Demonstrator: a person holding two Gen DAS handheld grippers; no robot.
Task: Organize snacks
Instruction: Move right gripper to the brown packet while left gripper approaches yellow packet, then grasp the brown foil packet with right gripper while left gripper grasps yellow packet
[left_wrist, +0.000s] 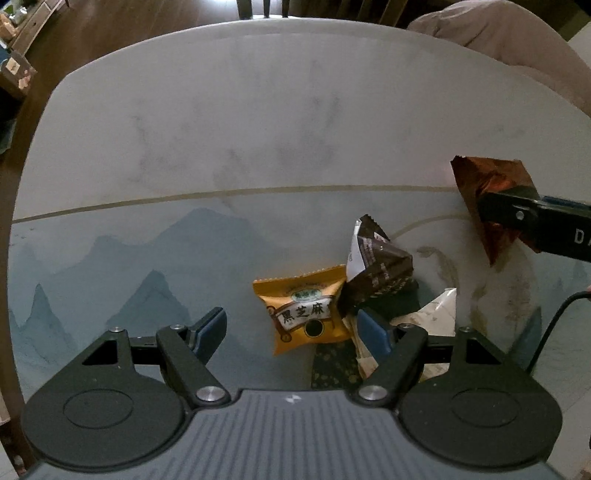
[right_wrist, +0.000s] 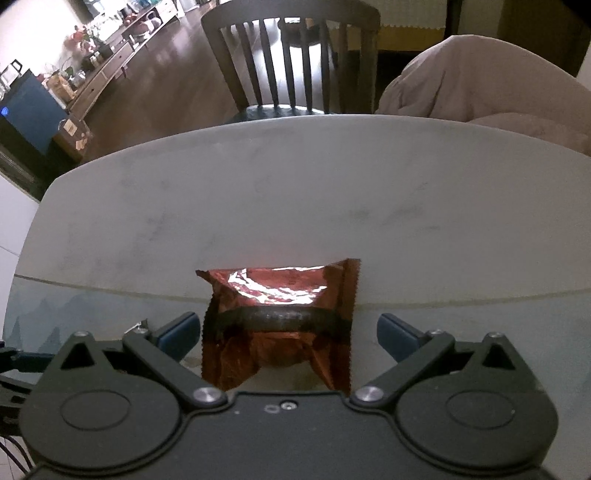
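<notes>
A small heap of snack packets lies on the table (left_wrist: 258, 129): a yellow packet (left_wrist: 303, 314), a dark brown one (left_wrist: 380, 266) leaning on it, a white one (left_wrist: 436, 314) and a dark gold-speckled one (left_wrist: 332, 365) beneath. My left gripper (left_wrist: 291, 330) hangs open just over the heap, pointing down, with the yellow packet between its blue pads and untouched. To the right lies a red-brown foil packet (left_wrist: 484, 184) (right_wrist: 280, 295). My right gripper (right_wrist: 288, 330) is open around it; its pads stand beside the packet's edges without pressing. One of its fingers (left_wrist: 524, 218) crosses the packet in the left wrist view.
The tabletop (right_wrist: 295, 192) is white marble with a blue mountain picture near me. A dark wooden chair (right_wrist: 291, 55) stands at the far edge. A pinkish cloth bundle (right_wrist: 480, 85) sits at the far right corner. A black cable (left_wrist: 554, 321) trails at right.
</notes>
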